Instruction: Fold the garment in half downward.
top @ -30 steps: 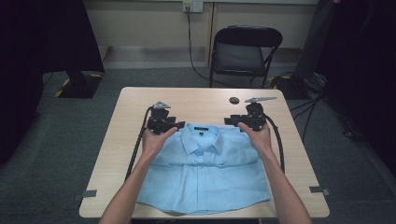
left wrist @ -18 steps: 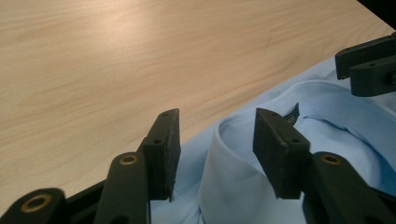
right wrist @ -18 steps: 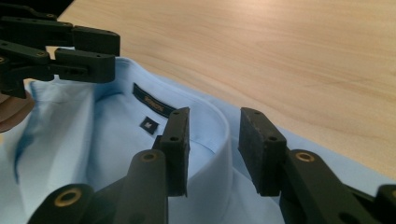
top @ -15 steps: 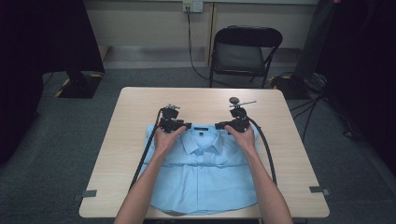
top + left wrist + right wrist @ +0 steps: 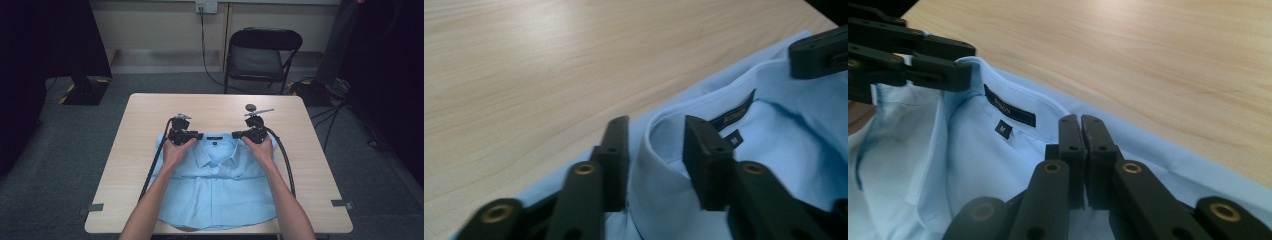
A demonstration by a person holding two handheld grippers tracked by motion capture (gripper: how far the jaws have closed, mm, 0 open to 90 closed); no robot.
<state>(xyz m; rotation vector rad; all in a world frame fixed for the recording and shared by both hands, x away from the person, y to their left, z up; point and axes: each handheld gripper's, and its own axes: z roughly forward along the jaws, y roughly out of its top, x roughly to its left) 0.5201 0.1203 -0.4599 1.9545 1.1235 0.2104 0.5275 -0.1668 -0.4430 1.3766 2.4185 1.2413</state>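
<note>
Shirt (image 5: 215,187), light blue and buttoned, lies flat and face up on the near half of the table (image 5: 150,112), its hem at the near edge and its collar (image 5: 216,142) toward the middle. Inside the collar a dark label (image 5: 1009,112) and a small size tag (image 5: 1003,129) show.

At the collar's left end sits the left gripper (image 5: 199,135). Its jaws have just been closing, and they stand one on each side of the collar's fold (image 5: 655,150) with a gap left, so the pads do not press the cloth.

At the collar's right end sits the right gripper (image 5: 235,134). Its jaws have just closed until the pads meet (image 5: 1081,145), low on the shirt's back edge beside the collar; whether cloth is pinched between them I cannot tell.

A small dark round thing (image 5: 250,107) and a thin stick (image 5: 260,112) lie near the far right corner, just beyond the right gripper.
</note>
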